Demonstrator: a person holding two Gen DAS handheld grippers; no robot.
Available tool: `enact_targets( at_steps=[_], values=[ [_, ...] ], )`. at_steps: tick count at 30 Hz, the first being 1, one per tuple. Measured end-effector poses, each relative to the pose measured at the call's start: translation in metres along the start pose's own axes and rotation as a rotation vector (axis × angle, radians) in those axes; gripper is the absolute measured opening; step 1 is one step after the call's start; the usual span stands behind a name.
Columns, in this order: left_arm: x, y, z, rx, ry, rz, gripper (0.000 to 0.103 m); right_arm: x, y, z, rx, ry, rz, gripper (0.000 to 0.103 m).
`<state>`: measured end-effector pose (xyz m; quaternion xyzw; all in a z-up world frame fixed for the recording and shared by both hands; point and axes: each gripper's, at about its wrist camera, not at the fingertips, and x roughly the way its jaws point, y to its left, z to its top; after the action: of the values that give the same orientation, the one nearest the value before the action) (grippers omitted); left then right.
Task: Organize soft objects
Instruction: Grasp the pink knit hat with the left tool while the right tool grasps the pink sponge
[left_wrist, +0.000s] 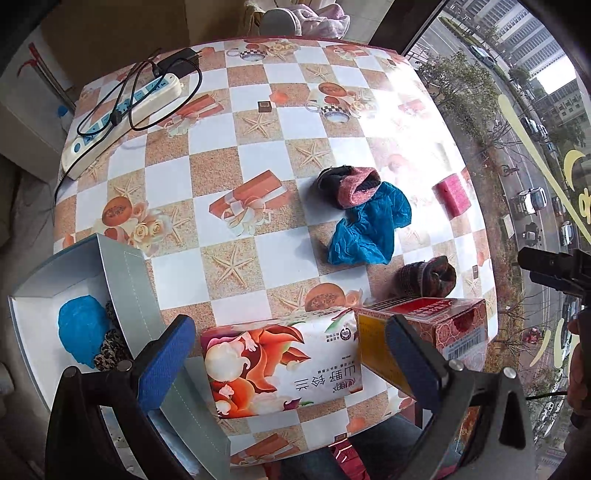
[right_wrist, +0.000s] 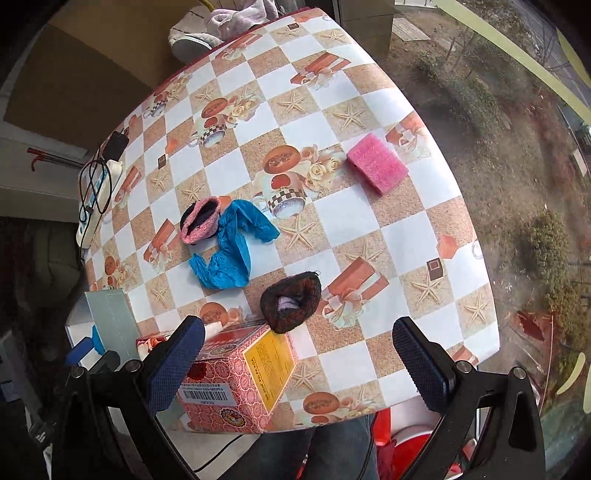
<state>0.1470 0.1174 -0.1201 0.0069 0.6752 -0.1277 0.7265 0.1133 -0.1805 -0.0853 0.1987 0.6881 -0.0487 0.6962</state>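
On the checkered table lie a pink-and-black rolled sock (left_wrist: 351, 184) (right_wrist: 201, 219), a crumpled blue shoe cover (left_wrist: 369, 225) (right_wrist: 231, 247), a dark red-black rolled sock (left_wrist: 424, 277) (right_wrist: 291, 301) and a pink sponge (left_wrist: 452, 194) (right_wrist: 376, 162). A white open box (left_wrist: 125, 273) (right_wrist: 109, 319) at the left holds a blue shoe cover (left_wrist: 83, 328) and a leopard-print piece (left_wrist: 110, 347). My left gripper (left_wrist: 291, 354) is open and empty above a tissue pack (left_wrist: 284, 365). My right gripper (right_wrist: 299, 365) is open and empty, just short of the dark sock.
A red patterned carton (left_wrist: 436, 325) (right_wrist: 236, 376) stands at the table's near edge beside the tissue pack. A white power strip (left_wrist: 122, 114) (right_wrist: 96, 195) with black cables lies at the far left. The table's right edge borders a window.
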Motion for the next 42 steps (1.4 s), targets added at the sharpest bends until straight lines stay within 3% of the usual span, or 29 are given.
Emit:
enact_targets(
  at_steps=[4, 14, 21, 27, 32, 36, 42],
  values=[
    [0.034, -0.021, 0.028, 0.006, 0.085, -0.04, 0.103, 0.021, -0.022, 0.004, 0.018, 0.044, -0.011, 0.102],
    [0.097, -0.057, 0.095, 0.033, 0.134, 0.042, 0.103, 0.055, -0.051, 0.024, 0.027, 0.102, -0.03, 0.102],
    [0.132, -0.05, 0.118, -0.014, 0.142, 0.094, 0.103, 0.07, -0.06, 0.035, 0.032, 0.131, -0.031, 0.102],
    [0.128, 0.008, 0.129, -0.148, 0.099, 0.192, 0.103, 0.076, -0.069, 0.045, 0.039, 0.126, -0.026, 0.102],
    [0.104, 0.043, 0.131, -0.239, 0.05, 0.179, 0.103, 0.079, -0.082, 0.067, 0.083, 0.097, -0.025, 0.102],
    [0.095, 0.032, 0.132, -0.187, 0.024, 0.159, 0.103, 0.083, -0.079, 0.089, 0.027, 0.049, -0.09, 0.102],
    [0.116, 0.006, 0.14, -0.11, 0.037, 0.141, 0.103, 0.103, -0.067, 0.123, -0.118, 0.018, -0.16, 0.102]
  ],
)
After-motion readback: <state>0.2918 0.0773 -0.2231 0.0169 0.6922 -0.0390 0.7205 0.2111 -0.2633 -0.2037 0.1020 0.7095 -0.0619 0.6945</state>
